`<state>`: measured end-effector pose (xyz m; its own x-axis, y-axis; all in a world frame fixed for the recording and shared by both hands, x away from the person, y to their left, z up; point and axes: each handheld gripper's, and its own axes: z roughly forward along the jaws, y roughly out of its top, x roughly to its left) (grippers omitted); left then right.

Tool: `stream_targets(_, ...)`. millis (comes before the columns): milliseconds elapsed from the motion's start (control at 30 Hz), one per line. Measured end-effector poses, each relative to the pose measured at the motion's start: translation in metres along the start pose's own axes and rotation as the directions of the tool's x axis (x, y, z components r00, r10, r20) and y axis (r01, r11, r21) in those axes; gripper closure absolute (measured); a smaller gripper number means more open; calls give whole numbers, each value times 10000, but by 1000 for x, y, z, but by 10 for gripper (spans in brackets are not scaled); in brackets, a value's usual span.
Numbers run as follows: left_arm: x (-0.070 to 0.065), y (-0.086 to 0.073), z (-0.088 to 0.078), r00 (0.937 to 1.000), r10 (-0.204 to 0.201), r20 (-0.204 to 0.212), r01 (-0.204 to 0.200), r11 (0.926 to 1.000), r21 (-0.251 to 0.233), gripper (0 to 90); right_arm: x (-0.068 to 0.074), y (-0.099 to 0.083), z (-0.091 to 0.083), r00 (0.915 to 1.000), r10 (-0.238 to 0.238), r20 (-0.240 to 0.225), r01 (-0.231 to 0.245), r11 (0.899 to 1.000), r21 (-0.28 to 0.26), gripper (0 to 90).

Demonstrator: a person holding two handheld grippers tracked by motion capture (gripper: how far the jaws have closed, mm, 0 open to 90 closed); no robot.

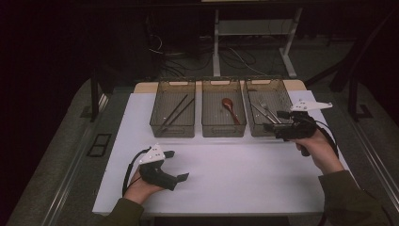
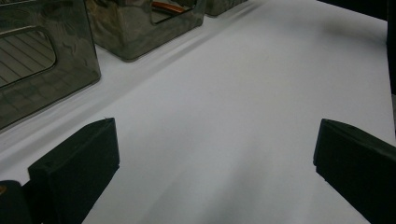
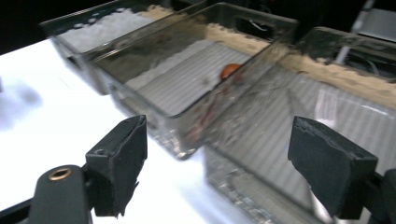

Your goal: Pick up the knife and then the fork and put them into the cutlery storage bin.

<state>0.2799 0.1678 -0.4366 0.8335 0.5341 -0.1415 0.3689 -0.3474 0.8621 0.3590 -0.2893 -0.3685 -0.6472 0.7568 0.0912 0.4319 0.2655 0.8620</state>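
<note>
The left gripper (image 1: 178, 165) rests spread and empty on the white table sheet (image 1: 235, 179). The right gripper (image 1: 276, 121), jaws wide with nothing between them, hangs at the smoky clear plastic right-hand bin (image 1: 269, 123) holding the metal cutlery (image 1: 264, 110). It should clear the bin's front wall without nudging it.

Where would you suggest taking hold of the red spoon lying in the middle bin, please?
I would grip the red spoon at mid-handle, coming straight down from above. It lies flat on the floor of the middle bin, bowl towards the far end, and the walls block any sideways approach. The handle is the narrow part, so fingers set across it should probably close cleanly.
</note>
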Motion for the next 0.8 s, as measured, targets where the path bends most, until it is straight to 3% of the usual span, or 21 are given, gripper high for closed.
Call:
stream_targets(333, -2, -2, -3, 10000, 13, -26, -13, 10000, -33, 0, 30, -22, -8, 9983, -186, -551, 165, 9991, -387, 185)
stream_targets(800, -4, -2, -5, 10000, -75, 43, 75, 9999, -125, 0, 46, -66, -17, 9932, -191, -1149, 132, 9986, -519, 180)
